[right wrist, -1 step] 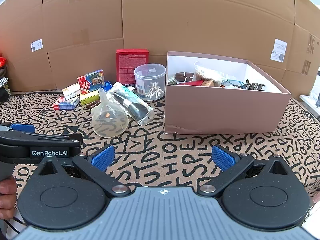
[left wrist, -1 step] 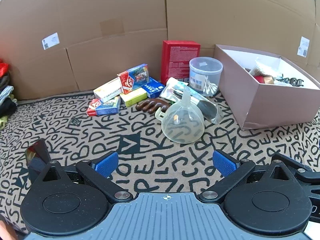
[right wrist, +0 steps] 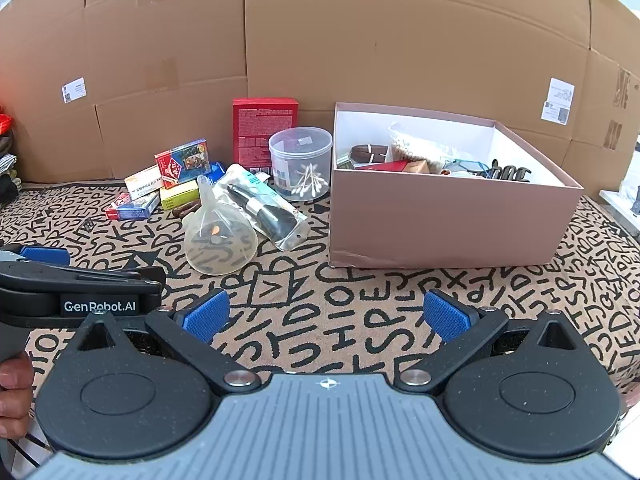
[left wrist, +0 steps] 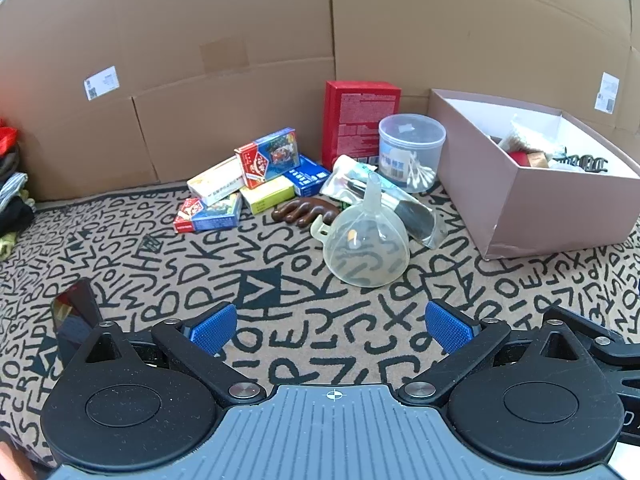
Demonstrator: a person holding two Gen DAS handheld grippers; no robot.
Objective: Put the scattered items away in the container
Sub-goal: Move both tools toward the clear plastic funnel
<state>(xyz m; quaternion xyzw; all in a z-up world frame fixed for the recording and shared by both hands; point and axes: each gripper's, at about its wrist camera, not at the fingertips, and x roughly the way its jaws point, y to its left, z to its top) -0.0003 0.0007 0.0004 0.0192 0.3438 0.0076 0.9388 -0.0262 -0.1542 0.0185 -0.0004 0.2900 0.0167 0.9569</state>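
Observation:
A pink open box [left wrist: 560, 216] [right wrist: 448, 220] stands on the patterned mat at the right and holds several items. Left of it lie a clear funnel [left wrist: 368, 248] [right wrist: 220, 240], a bagged black brush [left wrist: 400, 204] [right wrist: 268, 208], a cotton-swab tub [left wrist: 412, 152] [right wrist: 300, 160], an upright red box [left wrist: 358, 124] [right wrist: 262, 128], several small card boxes [left wrist: 248, 184] [right wrist: 168, 180] and a brown wooden piece [left wrist: 304, 212]. My left gripper [left wrist: 330, 328] is open and empty, low over the mat short of the funnel. My right gripper [right wrist: 326, 318] is open and empty, in front of the box.
Cardboard walls [left wrist: 240, 60] [right wrist: 400, 40] close the back and sides. A dark phone-like object [left wrist: 72, 316] lies at the near left. Clothes [left wrist: 12, 200] pile at the far left. The left gripper's body [right wrist: 80, 284] shows at the left of the right wrist view.

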